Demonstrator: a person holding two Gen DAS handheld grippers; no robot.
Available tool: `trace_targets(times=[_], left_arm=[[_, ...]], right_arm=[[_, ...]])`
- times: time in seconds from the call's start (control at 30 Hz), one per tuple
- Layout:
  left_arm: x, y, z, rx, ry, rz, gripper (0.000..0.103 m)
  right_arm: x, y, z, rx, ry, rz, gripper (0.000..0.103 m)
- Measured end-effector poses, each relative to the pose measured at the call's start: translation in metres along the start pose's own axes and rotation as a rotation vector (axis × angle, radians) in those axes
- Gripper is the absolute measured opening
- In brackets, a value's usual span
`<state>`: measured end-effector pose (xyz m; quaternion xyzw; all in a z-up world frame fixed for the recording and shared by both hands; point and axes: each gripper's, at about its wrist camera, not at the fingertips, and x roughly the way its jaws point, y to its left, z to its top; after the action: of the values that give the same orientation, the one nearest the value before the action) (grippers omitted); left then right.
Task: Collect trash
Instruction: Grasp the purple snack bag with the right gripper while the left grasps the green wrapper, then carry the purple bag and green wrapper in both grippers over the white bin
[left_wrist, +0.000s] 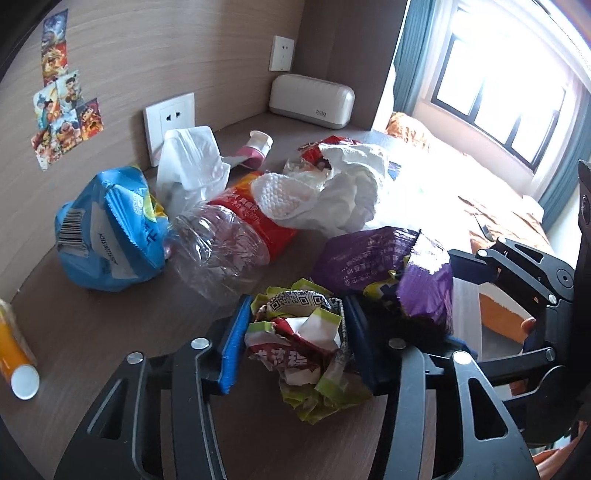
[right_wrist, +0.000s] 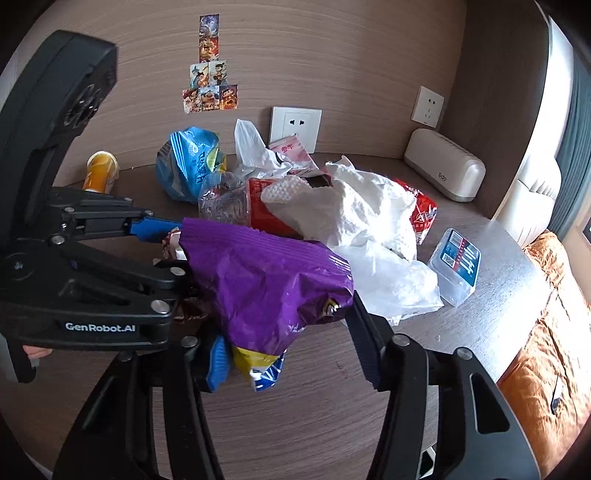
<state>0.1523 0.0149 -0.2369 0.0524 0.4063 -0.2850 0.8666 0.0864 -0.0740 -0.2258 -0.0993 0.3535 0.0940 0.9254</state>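
The left gripper (left_wrist: 295, 332) fingers clench a light crumpled wrapper (left_wrist: 299, 339) beside the purple bag (right_wrist: 266, 280), which the right gripper (right_wrist: 288, 343) grasps at its soft, slippery middle.

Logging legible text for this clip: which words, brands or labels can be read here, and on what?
"GenRobot.AI": left gripper, on its body.
"bdo": beige box by the wall.
QR code, no readable words: crumpled wrapper.
Chinese print on purple bag, blue bag, bottle label, small clear box: too blurred or distorted to read.
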Motion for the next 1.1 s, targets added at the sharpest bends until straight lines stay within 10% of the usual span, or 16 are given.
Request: trace_targets(times=[0.53, 1.1], left_arm=[[-0.110, -0.025, 0.025, 0.047, -0.085, 0.173, 0.044], [-0.077, -0.193, 0.070, 0.267, -0.129, -0.092, 0.045]], right_arm=[[-0.090, -0.011, 0.037, 0.042, -0.179, 0.004, 0.054], [-0.204, -0.131, -0.033, 0.249, -0.166, -0.326, 0.054]])
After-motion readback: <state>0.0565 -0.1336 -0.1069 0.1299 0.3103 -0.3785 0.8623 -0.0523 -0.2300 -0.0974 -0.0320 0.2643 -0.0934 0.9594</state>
